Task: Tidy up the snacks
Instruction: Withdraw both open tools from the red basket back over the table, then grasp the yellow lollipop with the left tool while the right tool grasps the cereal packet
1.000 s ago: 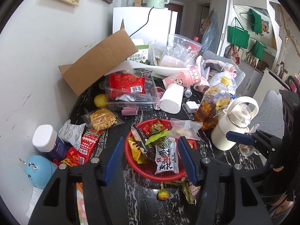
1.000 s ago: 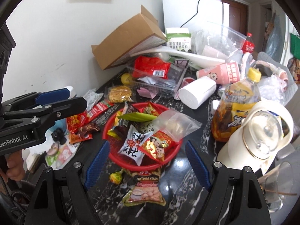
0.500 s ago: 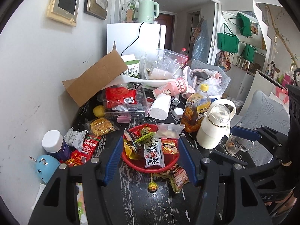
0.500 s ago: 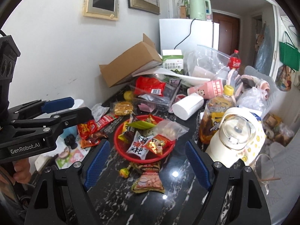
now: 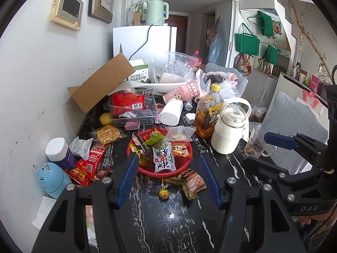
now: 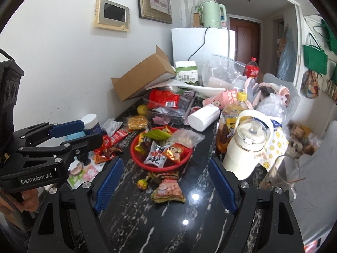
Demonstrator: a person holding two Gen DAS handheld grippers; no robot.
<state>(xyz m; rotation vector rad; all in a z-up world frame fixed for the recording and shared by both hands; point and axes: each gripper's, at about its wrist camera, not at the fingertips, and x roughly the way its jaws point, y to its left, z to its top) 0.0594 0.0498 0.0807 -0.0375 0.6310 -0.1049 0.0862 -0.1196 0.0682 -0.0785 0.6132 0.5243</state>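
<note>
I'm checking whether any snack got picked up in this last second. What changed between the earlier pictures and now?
Both grippers pulled back and up from the table: the red plastic snack basket looks smaller and more room shows. The left gripper and right gripper stayed open and empty; nothing was grasped or released. The round wrapped lollipop and the cereal packet lie in front of the basket as before.

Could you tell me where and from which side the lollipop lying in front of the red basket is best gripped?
Probably the round wrapped head, taken from above: the lollipop lies flat on the table, its thin stick pointing toward the red basket and offering little purchase.
</note>
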